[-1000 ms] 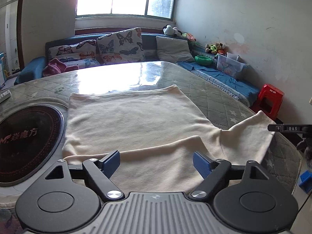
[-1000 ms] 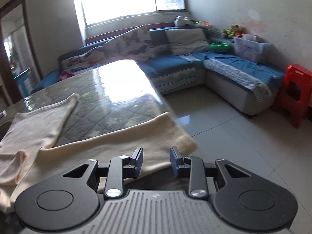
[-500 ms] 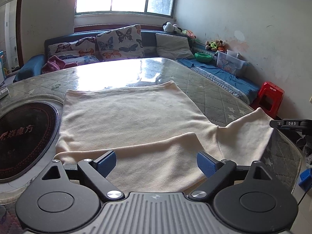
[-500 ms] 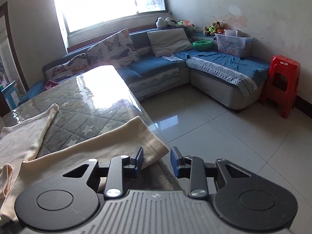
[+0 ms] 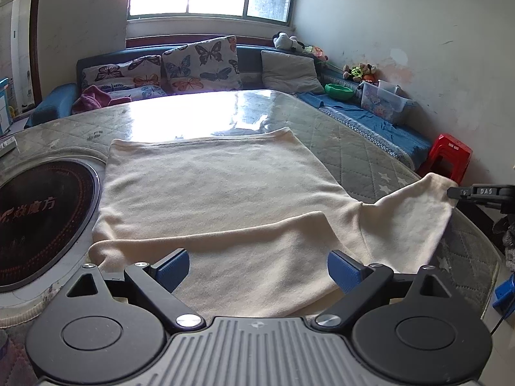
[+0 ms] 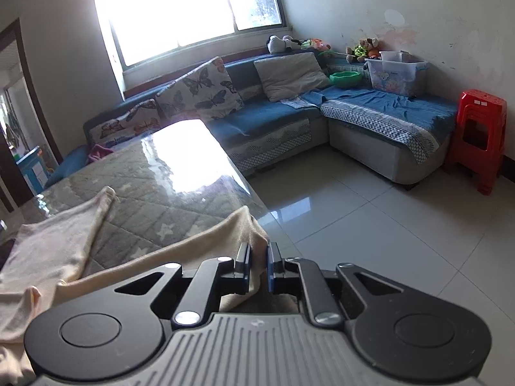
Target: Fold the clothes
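Cream knit garment (image 5: 219, 199) flat on the quilted counter (image 5: 360, 148), barely folded; right hand-held gripper (image 6: 258, 265) just clamped the sleeve end (image 6: 248, 228) at the edge, left hand-held gripper (image 5: 257, 268) wide open, empty

On my right gripper (image 5: 482, 193), seen from my left camera at the table's right edge, I read "DAS". The dark round plate (image 5: 42, 222) at the table's left edge carries Chinese characters, partly legible: "魔方".
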`<state>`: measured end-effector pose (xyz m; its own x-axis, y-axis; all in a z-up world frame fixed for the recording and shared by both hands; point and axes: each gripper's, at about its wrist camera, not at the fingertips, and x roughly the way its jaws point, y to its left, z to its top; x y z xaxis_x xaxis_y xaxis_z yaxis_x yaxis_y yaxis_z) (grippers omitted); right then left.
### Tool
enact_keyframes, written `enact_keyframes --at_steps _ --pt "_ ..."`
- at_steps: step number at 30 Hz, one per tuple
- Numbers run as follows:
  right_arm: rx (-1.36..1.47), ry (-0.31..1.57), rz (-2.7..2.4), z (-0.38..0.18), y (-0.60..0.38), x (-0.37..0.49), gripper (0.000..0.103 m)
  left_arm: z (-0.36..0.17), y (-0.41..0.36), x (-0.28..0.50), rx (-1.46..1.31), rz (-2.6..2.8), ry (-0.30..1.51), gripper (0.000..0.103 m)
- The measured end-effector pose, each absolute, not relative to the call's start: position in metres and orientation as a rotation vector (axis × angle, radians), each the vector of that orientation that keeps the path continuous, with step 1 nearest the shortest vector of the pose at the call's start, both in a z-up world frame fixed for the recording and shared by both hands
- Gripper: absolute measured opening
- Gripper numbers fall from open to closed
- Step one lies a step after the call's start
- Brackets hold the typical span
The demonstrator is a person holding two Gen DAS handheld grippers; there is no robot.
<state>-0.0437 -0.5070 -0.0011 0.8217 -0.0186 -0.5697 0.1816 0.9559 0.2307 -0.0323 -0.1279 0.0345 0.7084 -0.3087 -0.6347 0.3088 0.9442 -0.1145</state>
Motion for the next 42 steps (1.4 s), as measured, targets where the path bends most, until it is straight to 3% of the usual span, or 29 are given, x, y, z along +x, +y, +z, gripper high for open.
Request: enact_keyframes --at_steps 11,26,42 --pt "0.267 0.518 0.117 0.049 -0.464 -0.04 0.008 0.034 -0.117 -0.037 -0.015 -0.304 0.699 0.097" --pt "0.118 0.515 0.521 0.103 -0.328 -0.018 0.008 0.037 -0.067 -0.053 -0.115 -0.242 0.648 0.097" --pt "-0.119 0.678 0.789 0.078 -0.185 -0.021 0.008 0.032 -0.004 -0.077 -0.226 -0.167 0.61 0.097"
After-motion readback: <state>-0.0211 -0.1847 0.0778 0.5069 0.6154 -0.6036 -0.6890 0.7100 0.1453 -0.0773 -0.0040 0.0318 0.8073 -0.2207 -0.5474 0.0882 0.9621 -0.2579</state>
